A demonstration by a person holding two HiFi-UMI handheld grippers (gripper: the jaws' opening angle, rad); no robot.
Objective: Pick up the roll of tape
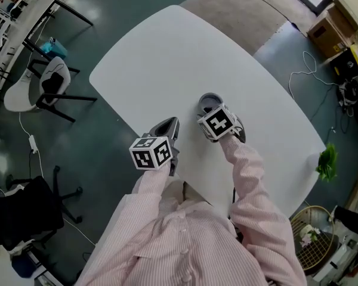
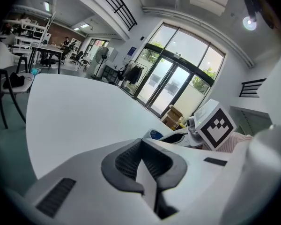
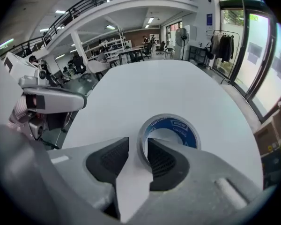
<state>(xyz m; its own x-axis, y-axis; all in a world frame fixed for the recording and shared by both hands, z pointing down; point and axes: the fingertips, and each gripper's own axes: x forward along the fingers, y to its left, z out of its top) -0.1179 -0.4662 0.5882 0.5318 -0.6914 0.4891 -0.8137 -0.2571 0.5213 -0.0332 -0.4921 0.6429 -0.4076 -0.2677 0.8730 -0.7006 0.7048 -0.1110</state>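
Observation:
A grey roll of tape (image 1: 210, 102) with a blue inner face (image 3: 178, 125) lies flat on the white table (image 1: 167, 52). My right gripper (image 1: 215, 114) points steeply down onto its near side. In the right gripper view its jaws (image 3: 138, 156) straddle the roll's near wall, one pad inside the ring and one outside. A gap shows beside the outer pad, so the gripper is open. My left gripper (image 1: 170, 127) hovers low over the table's near edge, left of the roll, its pads (image 2: 126, 161) meeting at the tips with nothing held. The roll (image 2: 155, 134) shows beyond it.
A white chair (image 1: 42, 85) and a black office chair (image 1: 24, 210) stand on the floor to the left. Cardboard boxes (image 1: 328, 31) sit at the upper right. A green plant (image 1: 328, 162) and a wire basket (image 1: 313, 243) stand off the table's right end.

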